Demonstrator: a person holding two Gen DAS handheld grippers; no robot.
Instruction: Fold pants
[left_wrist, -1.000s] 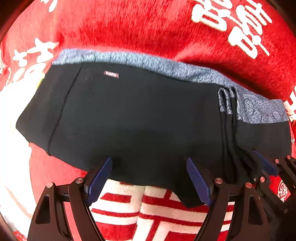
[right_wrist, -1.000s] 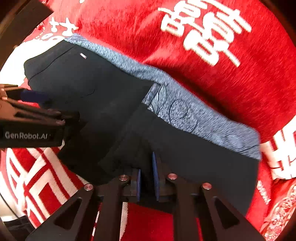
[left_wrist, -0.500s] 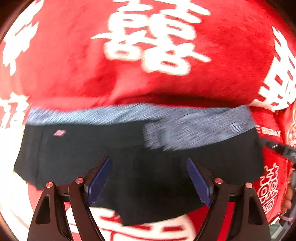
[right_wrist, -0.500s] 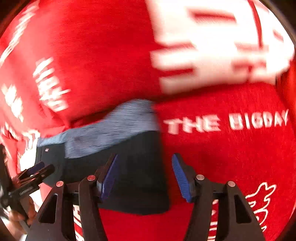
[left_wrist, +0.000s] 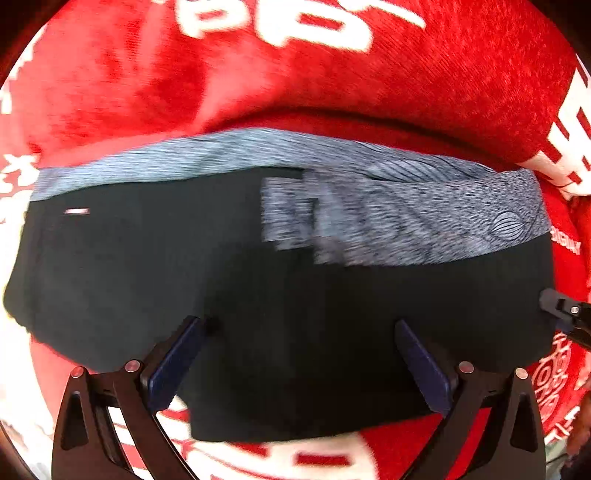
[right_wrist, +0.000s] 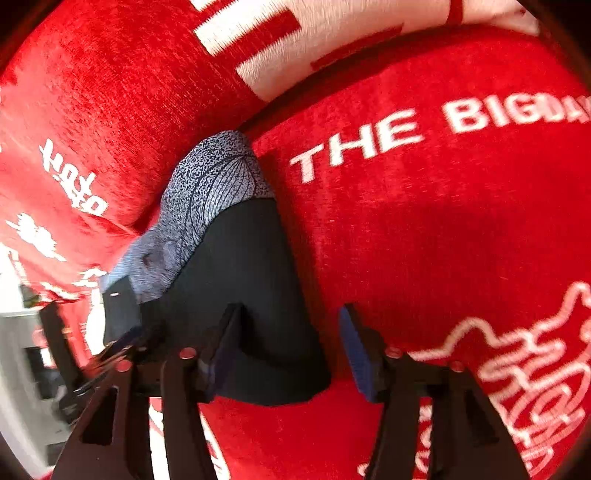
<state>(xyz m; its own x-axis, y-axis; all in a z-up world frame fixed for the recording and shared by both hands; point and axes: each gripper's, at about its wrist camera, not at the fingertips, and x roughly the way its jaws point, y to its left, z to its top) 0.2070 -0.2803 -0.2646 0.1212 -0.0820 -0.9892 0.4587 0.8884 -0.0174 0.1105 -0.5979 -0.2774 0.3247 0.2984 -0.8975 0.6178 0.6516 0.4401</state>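
Observation:
Black pants with a grey-blue patterned waistband lie folded on a red blanket, waistband at the far edge. My left gripper is open and empty, its blue-padded fingers spread over the pants' near edge. In the right wrist view the pants lie to the left, seen from their right end. My right gripper is open and empty, its left finger over the pants' near corner and its right finger over the blanket. Its tip shows at the right edge of the left wrist view.
The red plush blanket with white characters and the words "THE BIGDAY" covers the whole surface and rises in a fold behind the pants. The left gripper shows at the left edge of the right wrist view.
My right gripper has opened and let go of the pants, then swung away to their right end. The folded layer now lies flat. My left gripper drew back, still open.

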